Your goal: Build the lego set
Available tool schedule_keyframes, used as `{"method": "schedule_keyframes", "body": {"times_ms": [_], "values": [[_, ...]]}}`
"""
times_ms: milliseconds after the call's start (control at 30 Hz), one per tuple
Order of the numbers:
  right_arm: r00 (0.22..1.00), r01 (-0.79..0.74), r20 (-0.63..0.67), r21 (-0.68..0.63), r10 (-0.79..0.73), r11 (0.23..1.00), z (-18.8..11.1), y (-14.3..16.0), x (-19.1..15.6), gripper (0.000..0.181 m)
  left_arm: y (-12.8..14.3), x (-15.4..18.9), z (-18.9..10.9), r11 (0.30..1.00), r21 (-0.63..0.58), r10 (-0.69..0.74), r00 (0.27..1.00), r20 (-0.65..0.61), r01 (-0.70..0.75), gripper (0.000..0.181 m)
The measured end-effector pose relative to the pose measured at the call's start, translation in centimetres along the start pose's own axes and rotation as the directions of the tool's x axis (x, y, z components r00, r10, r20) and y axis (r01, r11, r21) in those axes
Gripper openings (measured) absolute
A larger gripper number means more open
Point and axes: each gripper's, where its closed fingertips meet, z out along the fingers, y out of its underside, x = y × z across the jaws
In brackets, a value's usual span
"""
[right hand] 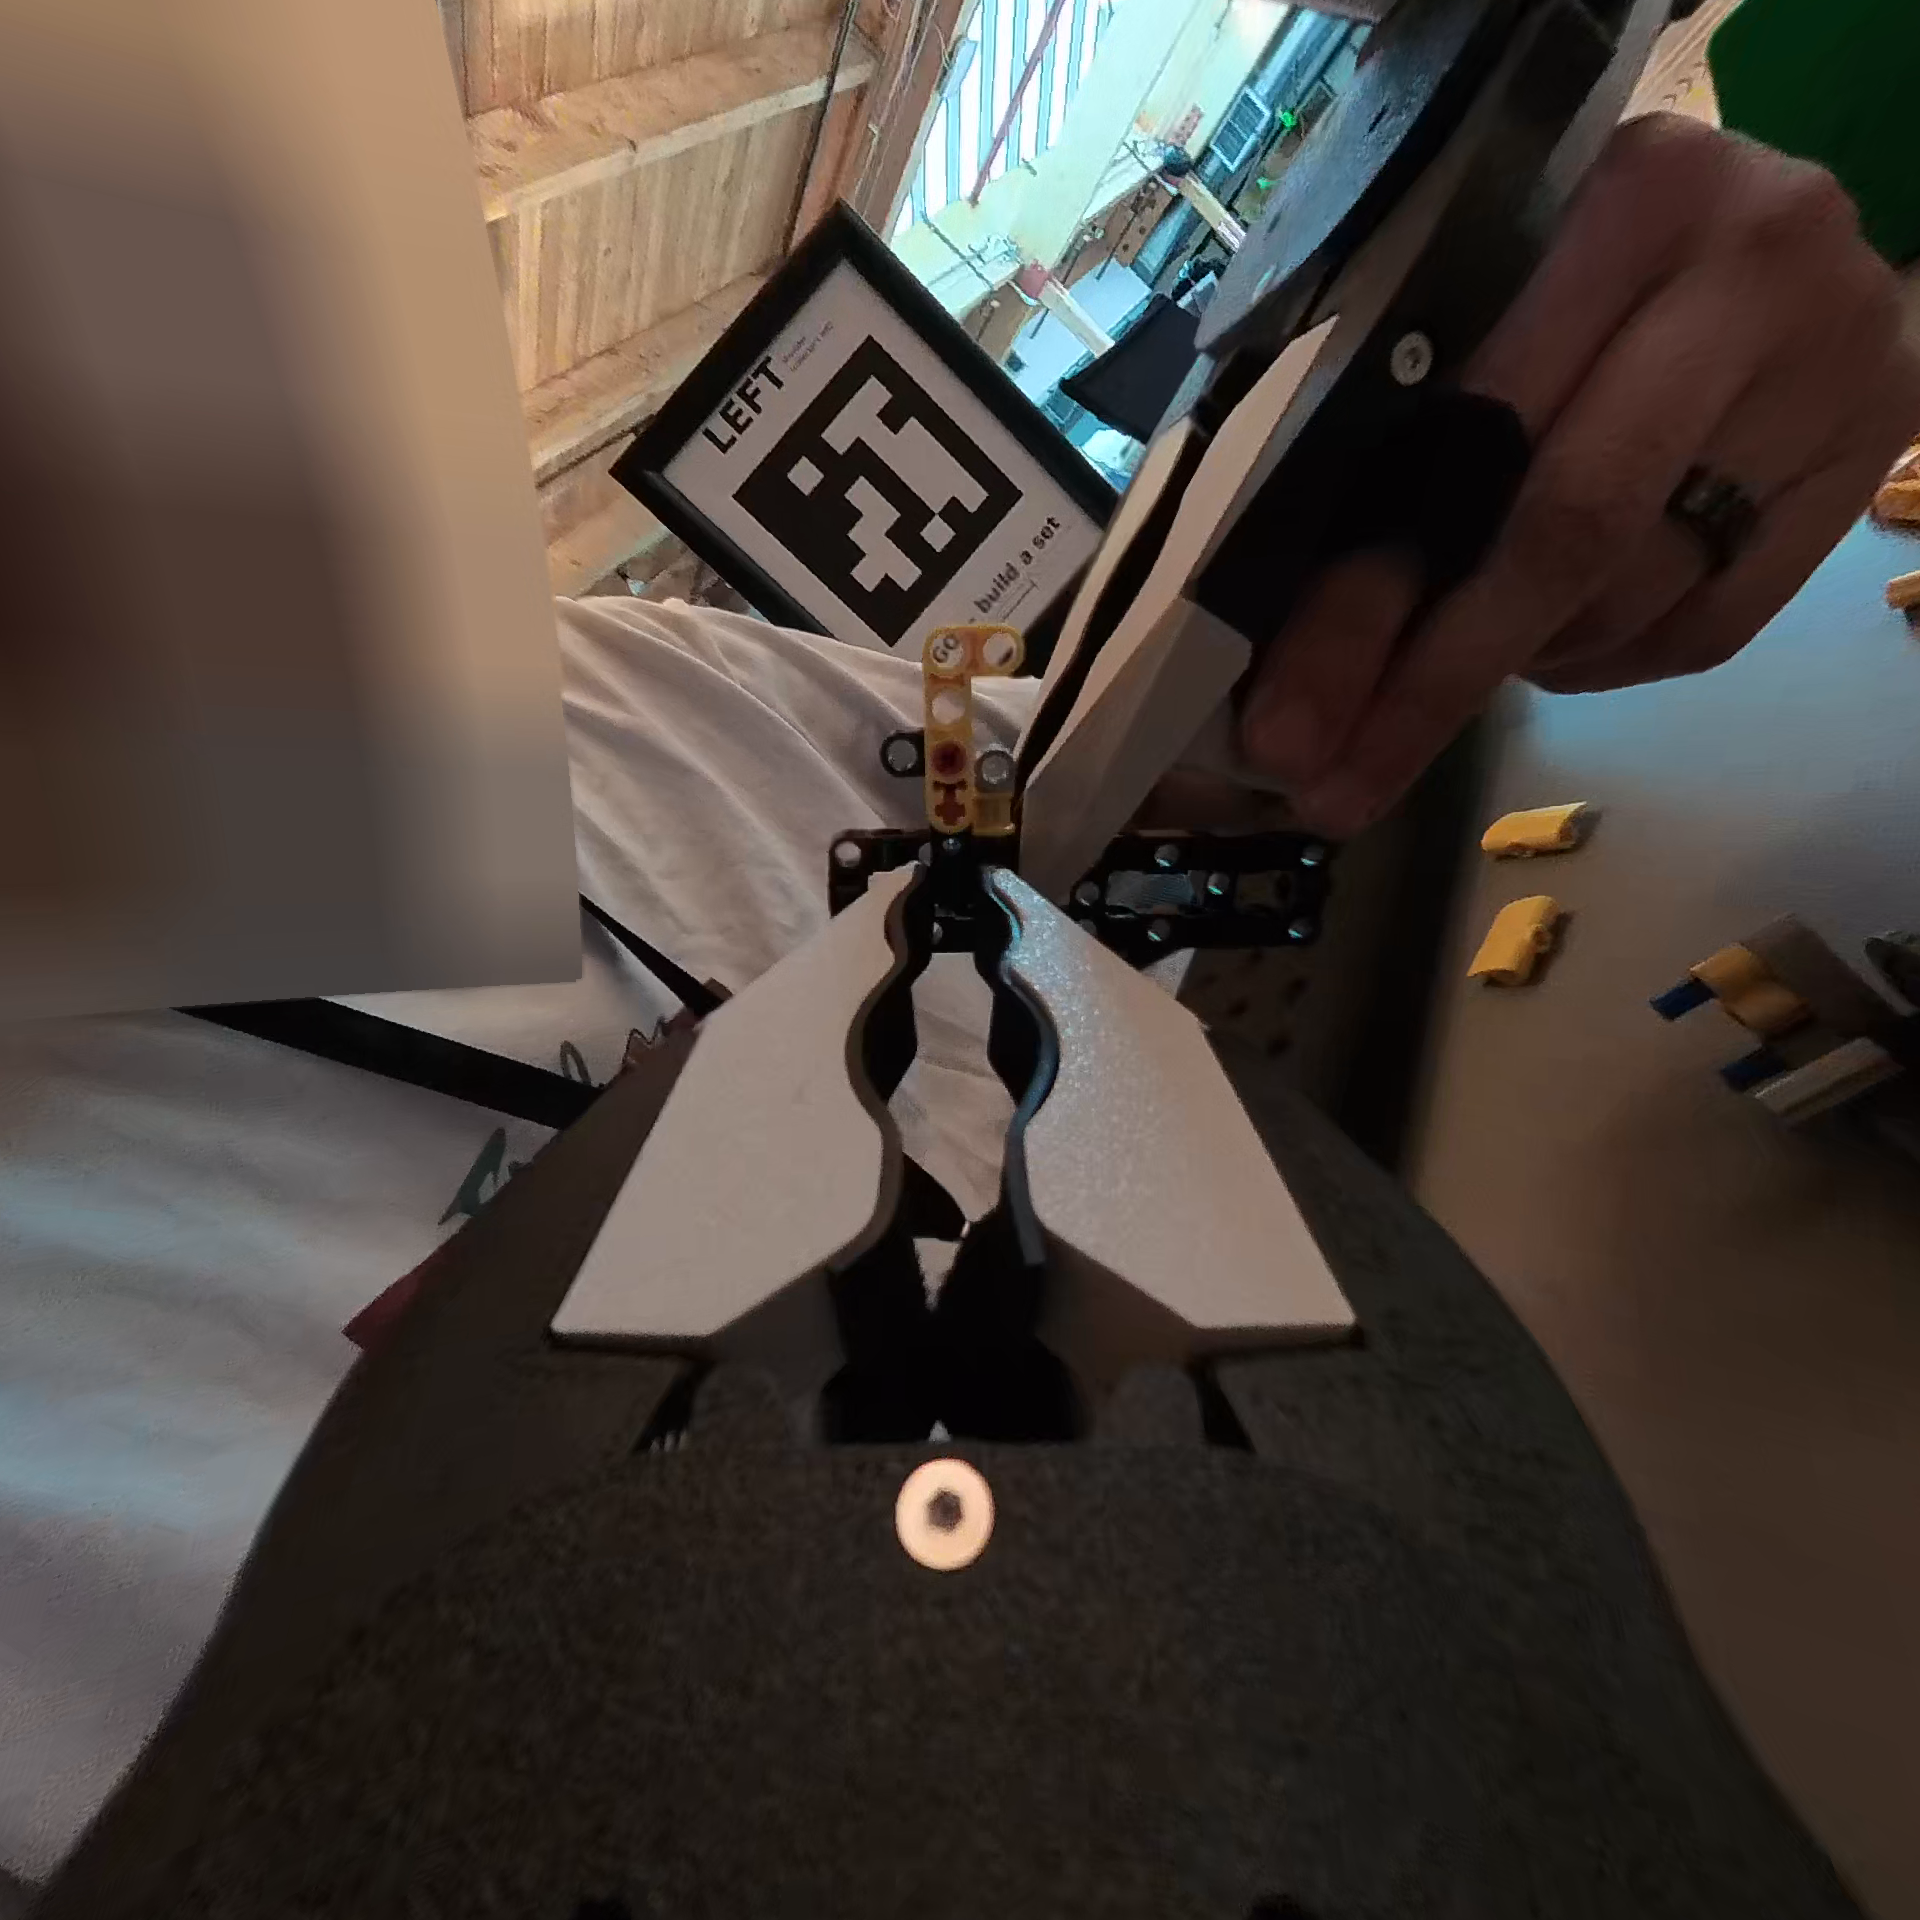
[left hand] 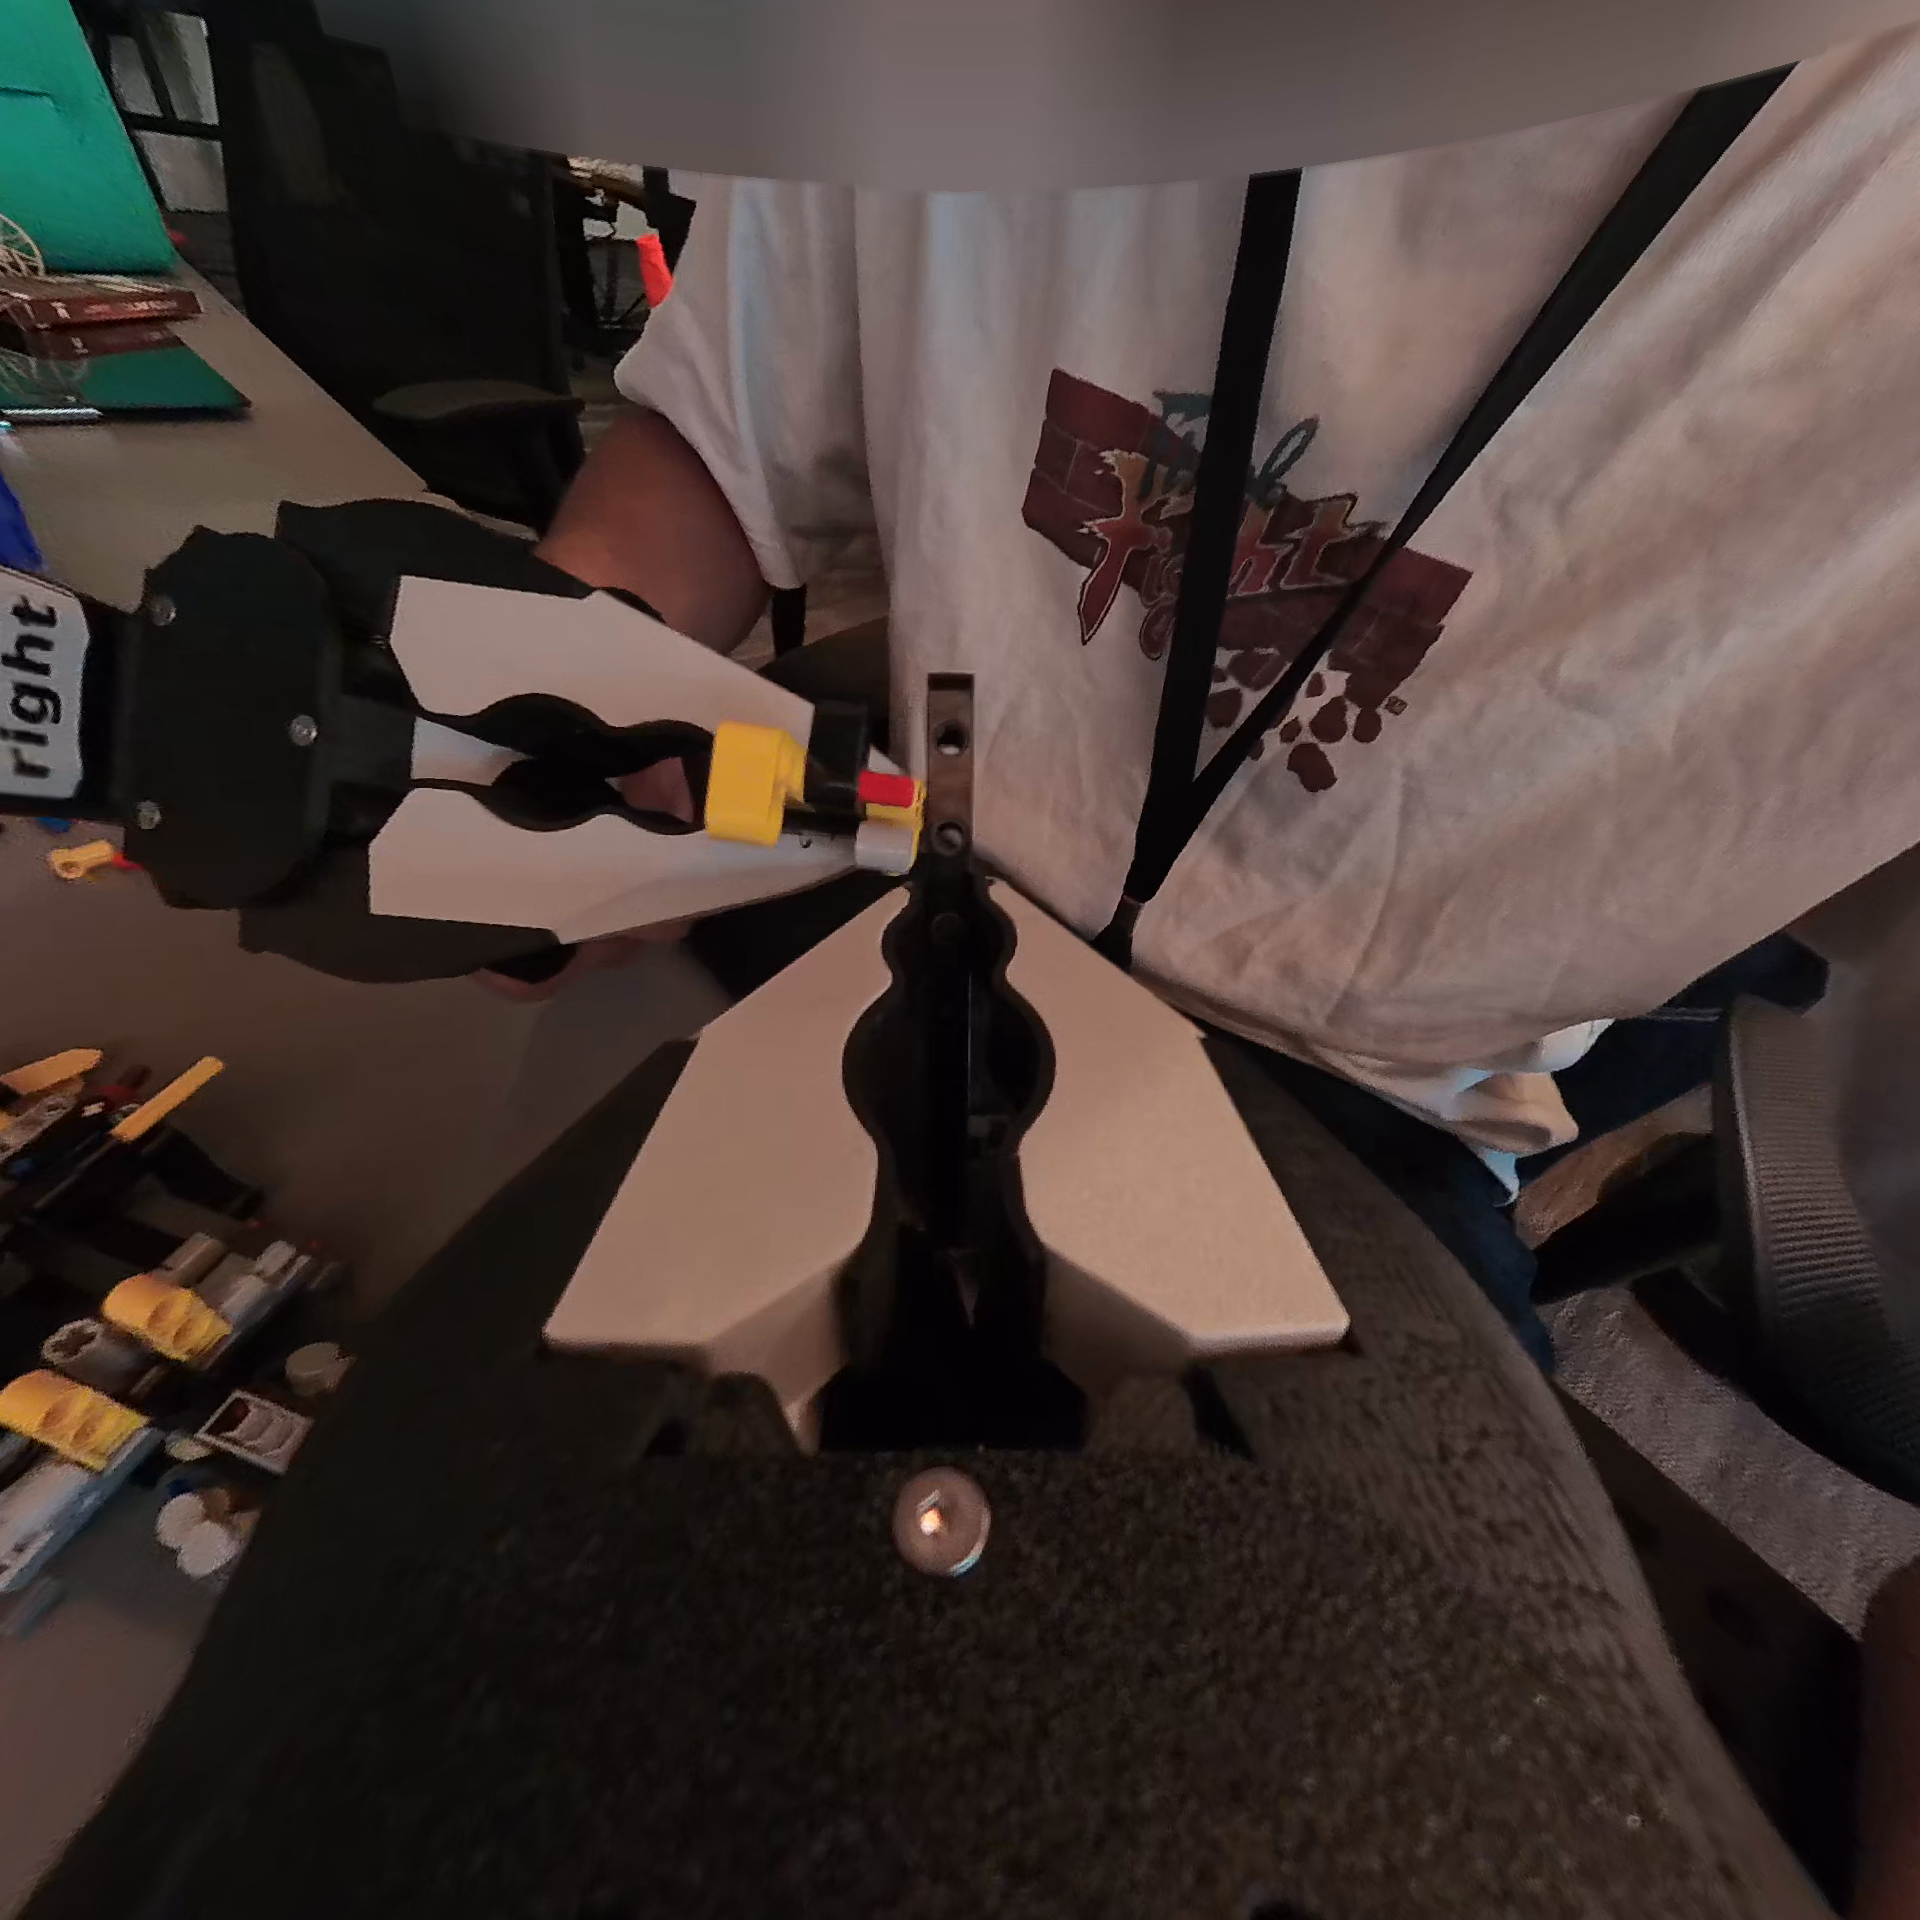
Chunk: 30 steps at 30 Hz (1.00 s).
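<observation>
In the left wrist view my left gripper (left hand: 945, 883) is shut on a black Lego frame (left hand: 951, 764) that stands up from its tips. My right gripper (left hand: 844, 800) comes in from the left, shut on a small yellow, black, red and grey assembly (left hand: 753, 781) whose end touches the frame. In the right wrist view my right gripper (right hand: 951, 878) grips the black base of that assembly, and a yellow L-shaped beam (right hand: 961, 717) rises above it. The left gripper (right hand: 1034, 821) reaches down from the upper right, with the black frame (right hand: 1205, 894) behind its tips.
Both grippers are held above the grey table (right hand: 1662, 1195), close to the person's white T-shirt (left hand: 1455, 623). Loose Lego parts (left hand: 156, 1320) lie at the lower left. Two yellow pieces (right hand: 1532, 831) and more parts (right hand: 1766, 1029) lie at the right. A framed marker card (right hand: 873, 488) stands behind. Left and right tips are no more than a few centimetres apart.
</observation>
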Motion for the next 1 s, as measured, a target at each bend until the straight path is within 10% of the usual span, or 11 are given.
{"method": "schedule_keyframes", "body": {"times_ms": [33,267,1000], "values": [[1.000,-0.016,0.012,0.008,0.016,1.000,0.0,-0.1,0.0,0.006,-0.1,0.0,0.0,1.000,0.011,-0.014,1.000,-0.011,0.014,0.009],[0.977,-0.166,0.151,0.101,0.149,0.981,-0.4,-0.9,-0.1,0.006,-0.8,-0.2,-0.3,0.982,0.073,-0.169,0.982,-0.090,0.176,0.008],[0.989,-0.059,0.132,-0.010,0.059,0.998,0.9,0.4,-1.3,0.006,-0.4,0.8,0.7,0.991,-0.054,0.126,0.991,0.041,-0.123,0.010]]}}
